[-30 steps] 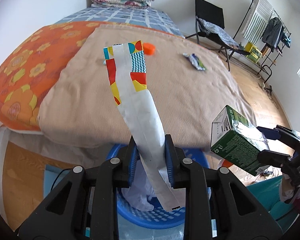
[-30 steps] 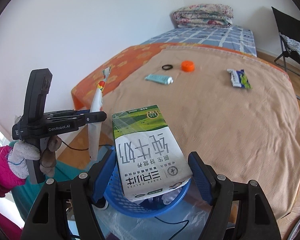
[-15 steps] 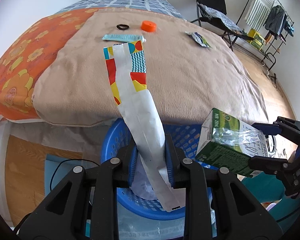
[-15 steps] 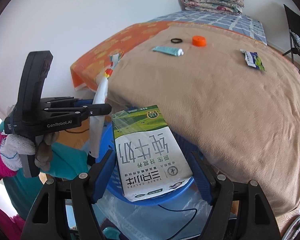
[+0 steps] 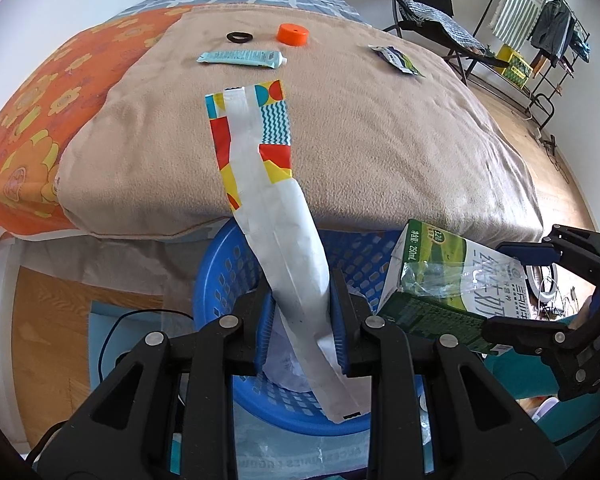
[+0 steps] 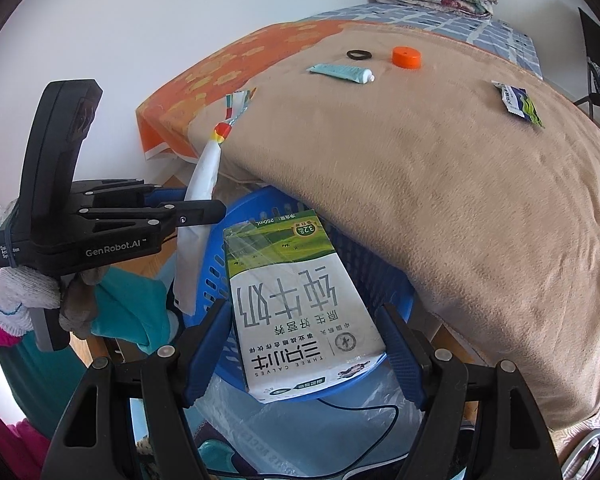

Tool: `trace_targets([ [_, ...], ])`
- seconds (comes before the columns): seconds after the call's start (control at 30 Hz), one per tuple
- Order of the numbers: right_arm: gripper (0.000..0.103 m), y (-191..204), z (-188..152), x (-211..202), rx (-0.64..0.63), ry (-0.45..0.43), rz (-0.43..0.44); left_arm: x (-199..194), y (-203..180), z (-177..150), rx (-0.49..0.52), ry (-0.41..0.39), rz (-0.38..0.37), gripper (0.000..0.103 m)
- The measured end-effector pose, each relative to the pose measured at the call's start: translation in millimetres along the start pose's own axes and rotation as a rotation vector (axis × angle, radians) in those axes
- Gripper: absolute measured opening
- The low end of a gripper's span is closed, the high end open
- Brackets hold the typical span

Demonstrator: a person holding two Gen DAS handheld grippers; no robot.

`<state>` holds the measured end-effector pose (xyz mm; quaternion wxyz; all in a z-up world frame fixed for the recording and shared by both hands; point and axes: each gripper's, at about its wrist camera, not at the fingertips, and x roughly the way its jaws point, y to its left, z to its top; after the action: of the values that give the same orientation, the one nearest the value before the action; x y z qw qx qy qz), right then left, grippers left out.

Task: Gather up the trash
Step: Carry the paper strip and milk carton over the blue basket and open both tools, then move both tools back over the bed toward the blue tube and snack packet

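Two grippers, both loaded: we had the left gripper (image 5: 302, 320) clamped on a long white wrapper (image 5: 276, 240), frame centre, and the right gripper (image 6: 304, 344) squeezing a milk carton (image 6: 296, 300), lower centre. Both hung over the blue basket (image 5: 220, 280) beside the bed (image 5: 380, 140).

blue perforated basket (image 5: 228, 280), white wrapper (image 5: 284, 248) with red, yellow and teal geometric print up top, green-and-white milk carton (image 6: 296, 296), tan blanket (image 5: 380, 152) over an orange flowered sheet (image 5: 40, 120), orange cap (image 5: 293, 35), pale teal tube (image 5: 240, 57)
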<state>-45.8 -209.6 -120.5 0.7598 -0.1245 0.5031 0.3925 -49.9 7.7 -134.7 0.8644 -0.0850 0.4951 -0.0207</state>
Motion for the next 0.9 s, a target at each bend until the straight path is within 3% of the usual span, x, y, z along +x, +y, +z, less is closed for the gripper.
trace_targets([
  [0.37, 0.075, -1.7, 2.9, 3.0, 0.014, 0.002, 0.007, 0.0, -2.1, 0.9, 0.009, 0.001, 0.002, 0.025],
  [0.47, 0.073, -1.6, 3.9, 2.9, 0.013, -0.001, -0.002, -0.5, -2.1, 0.8, 0.008, 0.001, 0.005, 0.032],
  [0.57, 0.074, -2.9, 4.0, 2.8, 0.023, 0.002, -0.002, -1.6, -1.7, 1.5, 0.003, -0.006, 0.013, 0.057],
  [0.67, 0.080, -4.7, 4.5, 1.7, 0.034, 0.000, -0.008, -4.1, -1.9, 2.9, 0.003, -0.018, 0.020, 0.058],
  [0.9, 0.082, -7.3, 5.7, -0.8, 0.048, -0.011, -0.018, -4.5, -0.2, 3.9, -0.006, -0.020, 0.020, 0.058],
])
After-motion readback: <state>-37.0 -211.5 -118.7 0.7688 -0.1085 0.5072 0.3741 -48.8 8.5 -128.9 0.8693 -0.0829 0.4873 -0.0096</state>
